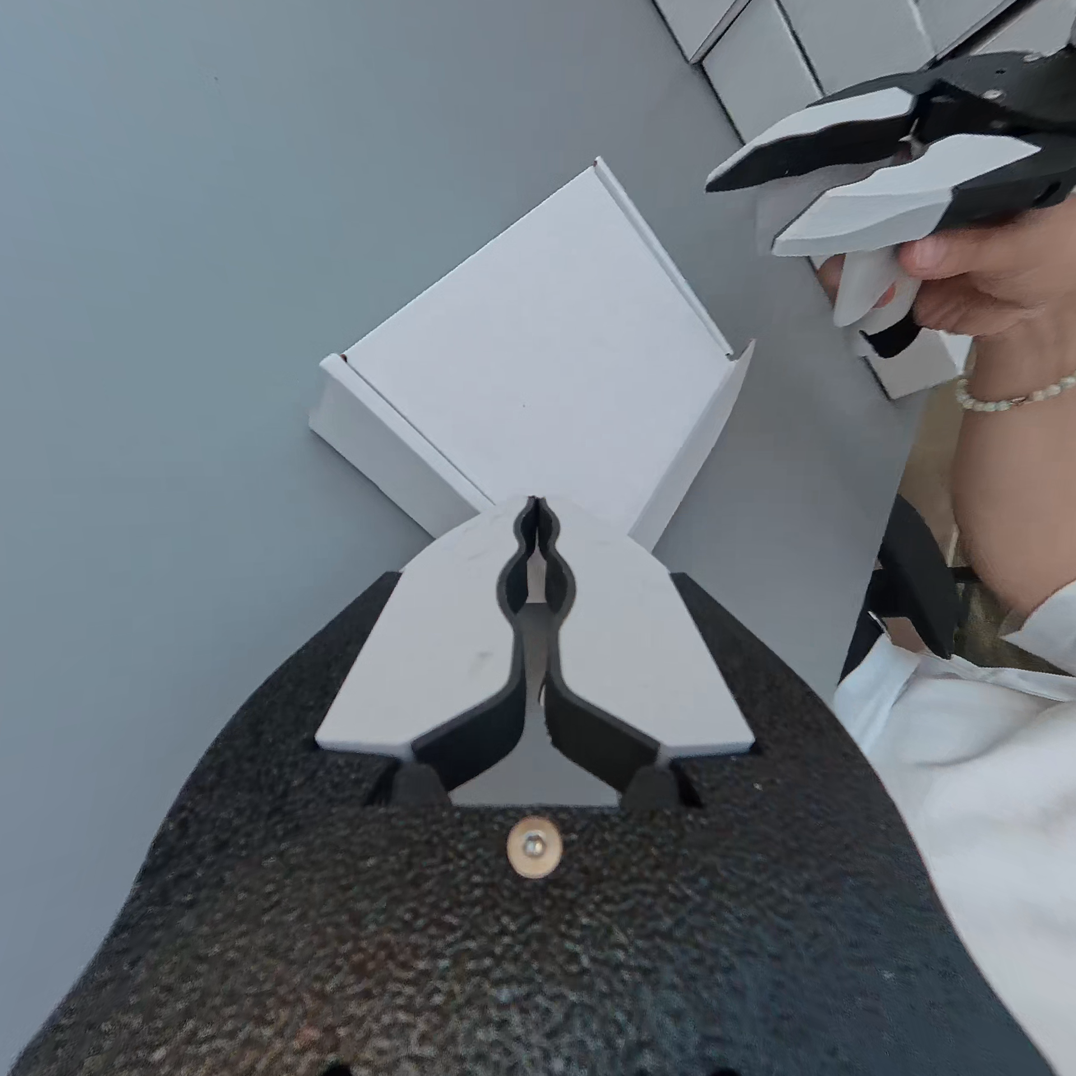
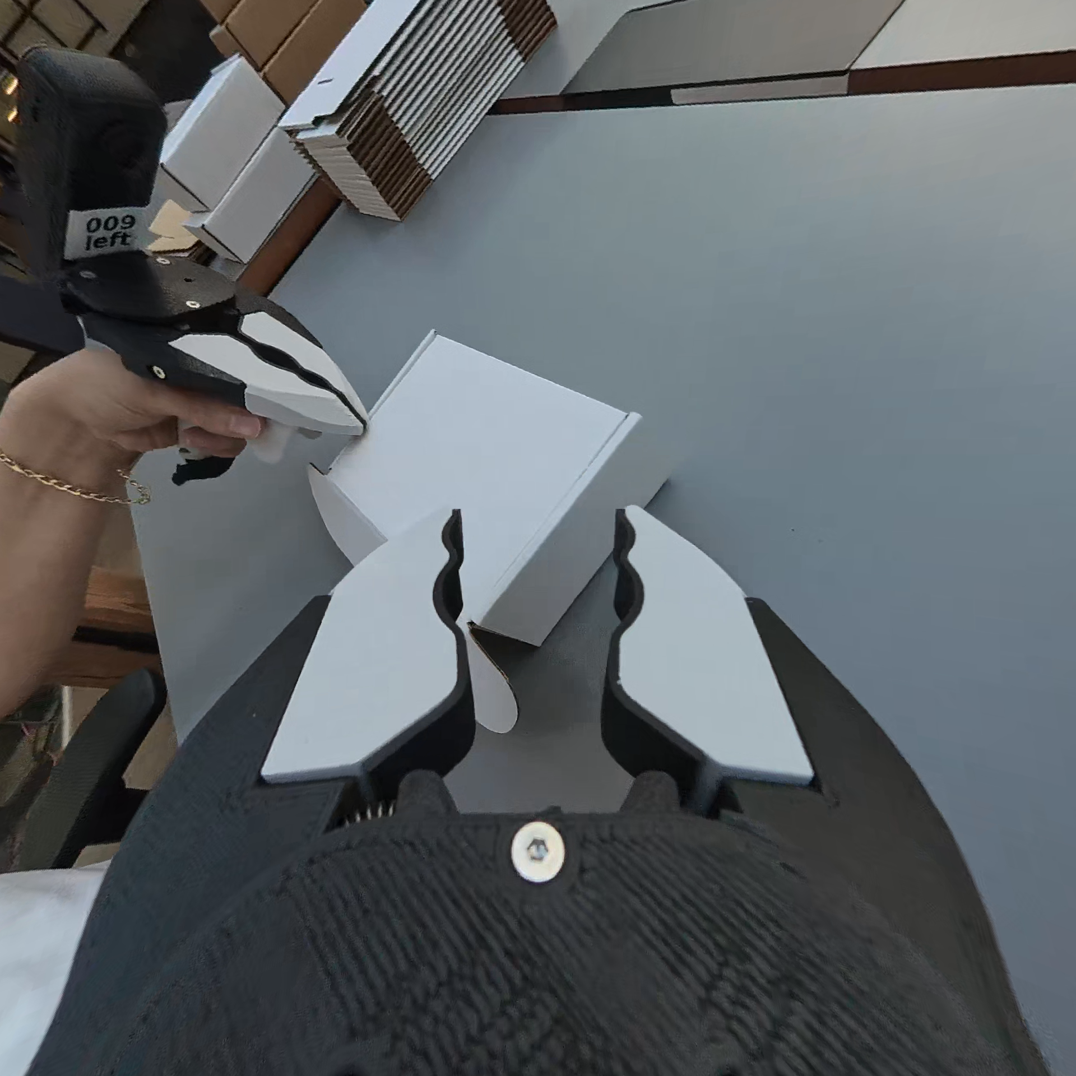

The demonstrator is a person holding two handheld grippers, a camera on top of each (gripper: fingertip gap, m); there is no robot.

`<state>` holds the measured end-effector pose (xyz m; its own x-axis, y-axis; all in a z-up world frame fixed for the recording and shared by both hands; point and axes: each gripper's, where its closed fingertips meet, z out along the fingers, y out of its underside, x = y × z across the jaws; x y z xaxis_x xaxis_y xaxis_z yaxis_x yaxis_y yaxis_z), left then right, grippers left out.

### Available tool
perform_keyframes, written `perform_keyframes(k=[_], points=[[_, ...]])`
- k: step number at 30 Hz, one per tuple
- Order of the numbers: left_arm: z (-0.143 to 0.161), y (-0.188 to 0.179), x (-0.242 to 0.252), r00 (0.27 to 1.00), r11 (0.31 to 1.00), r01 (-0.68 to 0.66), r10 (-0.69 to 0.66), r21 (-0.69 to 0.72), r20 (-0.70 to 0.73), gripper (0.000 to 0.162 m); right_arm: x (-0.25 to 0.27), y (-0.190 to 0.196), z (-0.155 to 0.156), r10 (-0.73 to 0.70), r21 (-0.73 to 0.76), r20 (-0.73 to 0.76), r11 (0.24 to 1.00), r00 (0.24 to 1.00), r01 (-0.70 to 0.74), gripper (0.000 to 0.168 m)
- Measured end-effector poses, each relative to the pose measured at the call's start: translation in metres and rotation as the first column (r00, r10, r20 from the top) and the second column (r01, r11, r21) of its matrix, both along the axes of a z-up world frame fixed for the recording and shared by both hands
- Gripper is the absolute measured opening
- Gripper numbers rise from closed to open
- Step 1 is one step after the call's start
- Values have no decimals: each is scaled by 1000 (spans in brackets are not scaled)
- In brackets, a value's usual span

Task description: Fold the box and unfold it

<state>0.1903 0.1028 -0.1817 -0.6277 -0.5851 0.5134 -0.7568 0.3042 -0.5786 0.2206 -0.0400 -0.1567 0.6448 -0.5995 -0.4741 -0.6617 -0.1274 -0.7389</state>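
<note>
Your grey worktop (image 2: 815, 291) carries one folded white box (image 2: 483, 466), lid down, two ear flaps sticking out. Your left tool (image 2: 362, 424) is clenched empty, tips at the box's near edge, probably steadying it. Your right tool (image 2: 538, 524) hangs released above the other end.

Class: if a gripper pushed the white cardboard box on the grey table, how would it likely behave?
The white box looks light: thin cardboard, so it would probably slide on the smooth grey table. Its loose side flap sticks out and would likely bend, not resist.
</note>
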Motion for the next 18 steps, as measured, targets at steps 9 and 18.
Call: perform_keyframes(k=[9,18], points=[[0,9,1,998,997,-56,57,-46,32,0,-9,17,-14,82,180,-305,983,949,-28,93],[0,14,1,995,994,-85,88,-65,49,0,-15,41,-29,128,203,-480,979,868,-32,90]])
